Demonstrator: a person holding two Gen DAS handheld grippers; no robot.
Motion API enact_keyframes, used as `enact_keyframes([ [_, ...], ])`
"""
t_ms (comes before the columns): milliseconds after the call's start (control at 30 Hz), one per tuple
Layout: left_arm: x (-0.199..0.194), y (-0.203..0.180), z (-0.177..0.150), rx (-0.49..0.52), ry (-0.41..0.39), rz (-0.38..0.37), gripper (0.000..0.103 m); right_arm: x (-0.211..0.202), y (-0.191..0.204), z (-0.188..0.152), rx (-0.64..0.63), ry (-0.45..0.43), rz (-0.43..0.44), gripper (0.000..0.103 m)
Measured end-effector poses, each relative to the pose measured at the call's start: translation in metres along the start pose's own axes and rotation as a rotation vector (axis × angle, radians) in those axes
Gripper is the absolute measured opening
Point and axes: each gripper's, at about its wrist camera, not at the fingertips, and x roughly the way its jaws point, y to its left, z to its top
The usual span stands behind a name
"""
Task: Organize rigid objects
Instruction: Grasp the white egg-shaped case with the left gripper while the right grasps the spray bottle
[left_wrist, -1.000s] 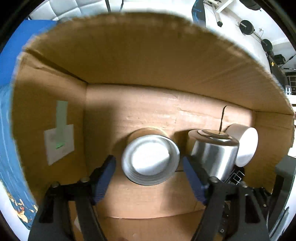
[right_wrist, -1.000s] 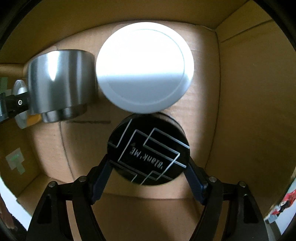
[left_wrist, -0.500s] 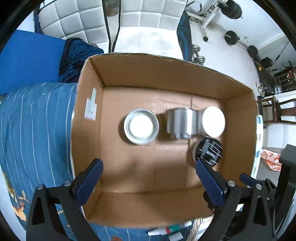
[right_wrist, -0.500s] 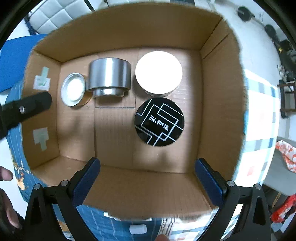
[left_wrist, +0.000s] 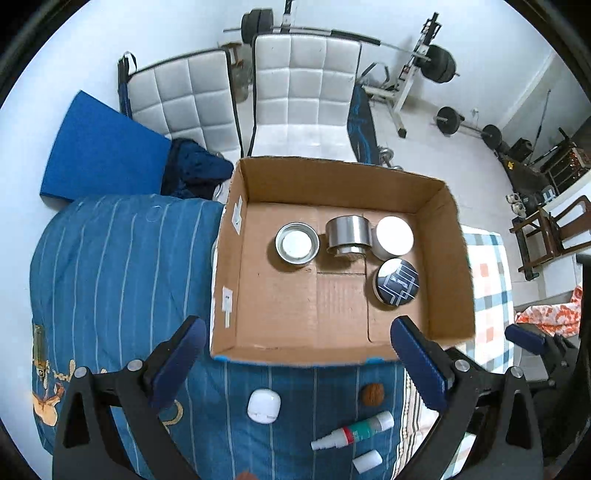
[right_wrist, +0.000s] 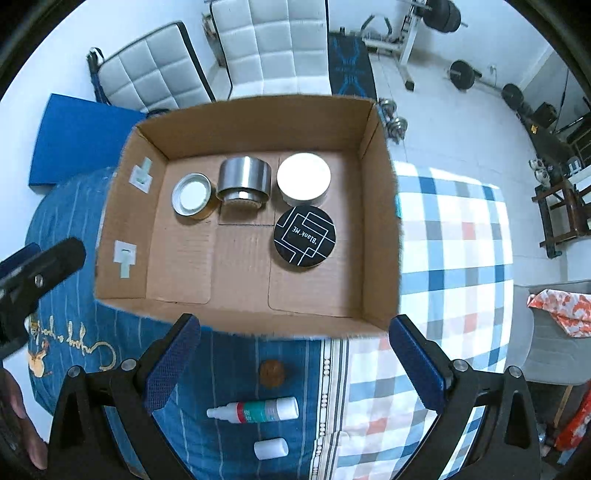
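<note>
Both my grippers high over cardboard box (right_wrist: 380, 221), between placements. Left gripper (left_wrist: 295, 363) wide, empty. Right gripper (right_wrist: 291, 360) wide, empty. In box: open tin (right_wrist: 192, 194), steel cup (right_wrist: 244, 181), white-lid jar (right_wrist: 303, 176) in row at 12; black tin (right_wrist: 305, 236) just beside jar at 6. On bedding at 6 of box: glue tube (right_wrist: 255, 410), white cap (right_wrist: 270, 448), walnut (right_wrist: 271, 373), white pod (left_wrist: 263, 406). Next, I judge: drop right gripper, straddle tube across body, close, lift into free floor.
</note>
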Motion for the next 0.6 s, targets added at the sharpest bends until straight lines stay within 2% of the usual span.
enact_keyframes([
  [433,-0.080,-0.010,-0.050,0.059,-0.126,0.002,0.103,-0.082,-0.002,-0.050,0.002,-0.161,0.044,0.103],
  [600,-0.086,-0.008,-0.065,0.049,-0.127,-0.004,0.103,-0.090,-0.001,-0.065,0.002,-0.173,0.051,0.103],
])
